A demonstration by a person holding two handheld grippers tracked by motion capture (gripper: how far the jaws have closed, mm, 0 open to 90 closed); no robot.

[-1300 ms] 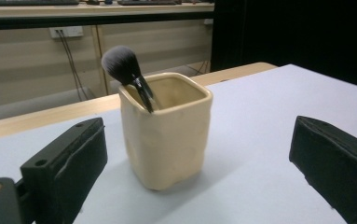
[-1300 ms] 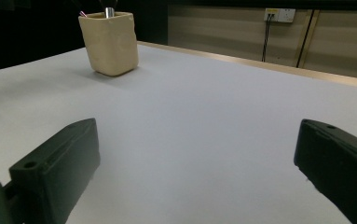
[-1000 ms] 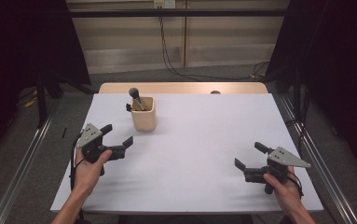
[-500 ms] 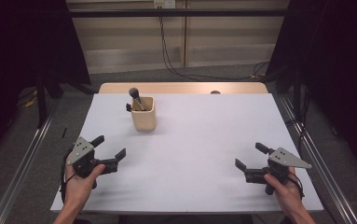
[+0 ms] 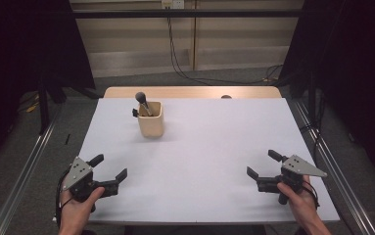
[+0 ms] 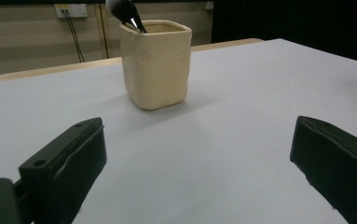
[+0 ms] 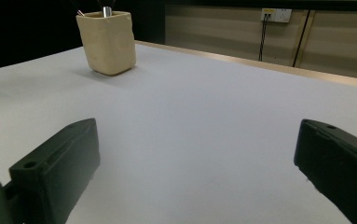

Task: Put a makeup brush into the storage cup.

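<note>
A lab or test studio is suggested. The white tabletop (image 5: 199,161) is flanked by black curtains (image 5: 23,58) and metal floor rails (image 5: 23,171). Cables (image 5: 175,54) are hung from a wall socket (image 5: 171,4).
</note>
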